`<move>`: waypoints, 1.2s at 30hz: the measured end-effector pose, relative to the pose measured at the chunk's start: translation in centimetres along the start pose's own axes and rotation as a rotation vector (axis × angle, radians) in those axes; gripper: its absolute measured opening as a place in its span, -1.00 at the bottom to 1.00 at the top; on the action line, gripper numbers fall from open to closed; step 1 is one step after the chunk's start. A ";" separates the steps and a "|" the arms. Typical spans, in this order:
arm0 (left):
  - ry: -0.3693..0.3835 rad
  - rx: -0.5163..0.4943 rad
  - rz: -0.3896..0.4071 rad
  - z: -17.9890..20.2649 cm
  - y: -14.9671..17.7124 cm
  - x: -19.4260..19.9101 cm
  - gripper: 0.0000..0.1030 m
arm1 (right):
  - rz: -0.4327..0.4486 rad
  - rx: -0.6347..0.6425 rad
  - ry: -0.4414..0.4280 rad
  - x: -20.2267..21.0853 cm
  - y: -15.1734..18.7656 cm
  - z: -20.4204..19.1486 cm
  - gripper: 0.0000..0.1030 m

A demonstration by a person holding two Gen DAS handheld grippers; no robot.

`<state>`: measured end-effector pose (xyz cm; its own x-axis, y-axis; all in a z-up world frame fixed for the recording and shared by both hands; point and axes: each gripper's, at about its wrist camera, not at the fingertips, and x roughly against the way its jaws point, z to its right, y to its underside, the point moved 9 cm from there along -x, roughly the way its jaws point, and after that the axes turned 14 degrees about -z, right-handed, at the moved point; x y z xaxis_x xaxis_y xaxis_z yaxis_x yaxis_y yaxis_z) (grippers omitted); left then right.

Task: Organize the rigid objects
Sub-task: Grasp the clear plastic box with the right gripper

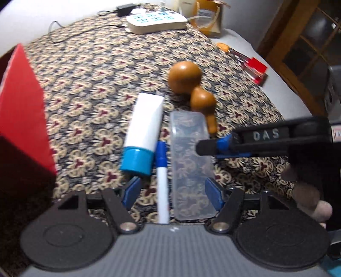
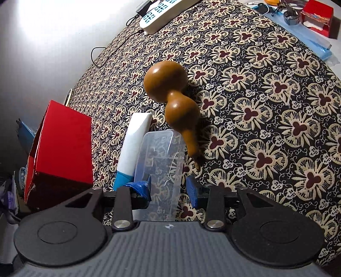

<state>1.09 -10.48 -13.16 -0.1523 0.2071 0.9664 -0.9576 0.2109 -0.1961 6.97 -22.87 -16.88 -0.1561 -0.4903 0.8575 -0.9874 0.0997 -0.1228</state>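
Observation:
On the patterned cloth lie a clear plastic case (image 1: 191, 164), a white marker with a blue cap (image 1: 161, 179), a white tube with a blue cap (image 1: 143, 132) and a brown gourd (image 1: 192, 91), side by side. My left gripper (image 1: 172, 192) is open, its fingers either side of the marker and the case. My right gripper (image 2: 170, 187) is open around the near end of the clear case (image 2: 162, 168); it reaches in from the right in the left wrist view (image 1: 211, 147). The gourd (image 2: 174, 102) lies just beyond, right of the tube (image 2: 133, 144).
A red box (image 1: 23, 110) stands at the left, also in the right wrist view (image 2: 61, 144). A white power strip (image 1: 155, 20) with cables lies at the far edge. A small red-and-clear box (image 1: 255, 68) and clutter sit at the far right.

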 end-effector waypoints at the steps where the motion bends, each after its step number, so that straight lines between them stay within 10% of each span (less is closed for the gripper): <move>1: 0.004 -0.011 -0.006 0.3 -0.1 -0.3 0.30 | -0.002 -0.005 -0.008 0.0 -0.1 0.1 -0.62; 36: -0.036 -0.127 -0.012 2.3 -1.3 -2.5 0.04 | -0.043 0.006 -0.105 -0.8 0.1 -0.6 -0.50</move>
<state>2.14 -13.51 -14.94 -0.1522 0.1704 0.9735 -0.9211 0.3327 -0.2023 6.97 -21.99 -17.28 -0.1152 -0.5824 0.8047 -0.9933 0.0713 -0.0907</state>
